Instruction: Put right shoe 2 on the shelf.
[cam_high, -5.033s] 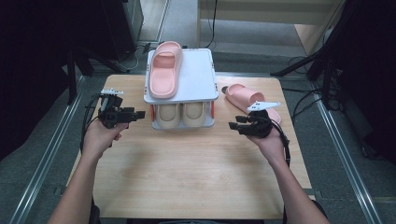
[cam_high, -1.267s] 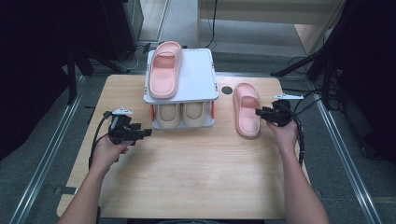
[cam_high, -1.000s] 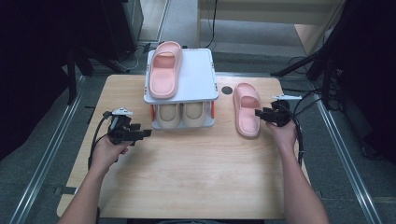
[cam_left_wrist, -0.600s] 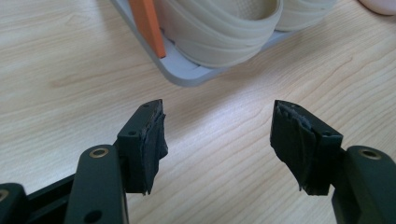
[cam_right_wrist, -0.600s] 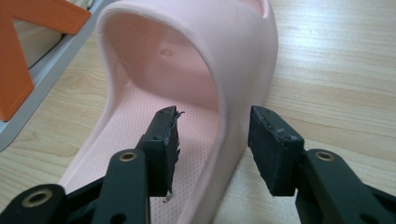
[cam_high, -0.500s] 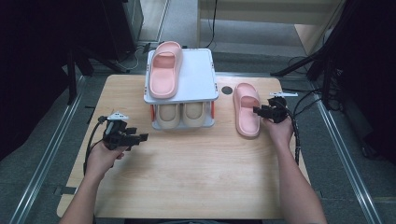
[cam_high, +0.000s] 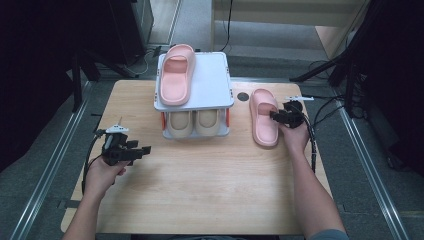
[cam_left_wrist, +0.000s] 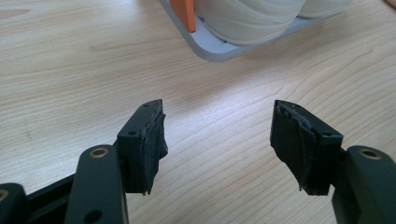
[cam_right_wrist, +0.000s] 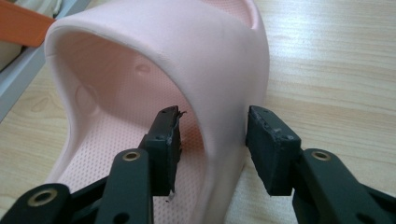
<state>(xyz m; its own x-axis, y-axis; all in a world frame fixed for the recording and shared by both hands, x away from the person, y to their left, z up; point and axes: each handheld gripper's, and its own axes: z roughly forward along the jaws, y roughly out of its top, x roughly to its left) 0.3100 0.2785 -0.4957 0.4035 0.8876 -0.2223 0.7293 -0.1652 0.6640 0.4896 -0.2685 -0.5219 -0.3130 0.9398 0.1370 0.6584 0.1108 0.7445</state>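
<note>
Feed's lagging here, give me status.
Left gripper open, empty. Right gripper closing around pink slipper's strap, pads not yet pressing. Nothing in the way.

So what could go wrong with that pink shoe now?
The right gripper has its jaws closing around just the strap wall of the pink slipper, one inside and one outside, and gaps seem to remain. The soft strap might bend or slip out when lifted. The slipper also lies close beside the shoe rack, so swinging it up could bump the rack or nudge the other pink slipper on top.
</note>
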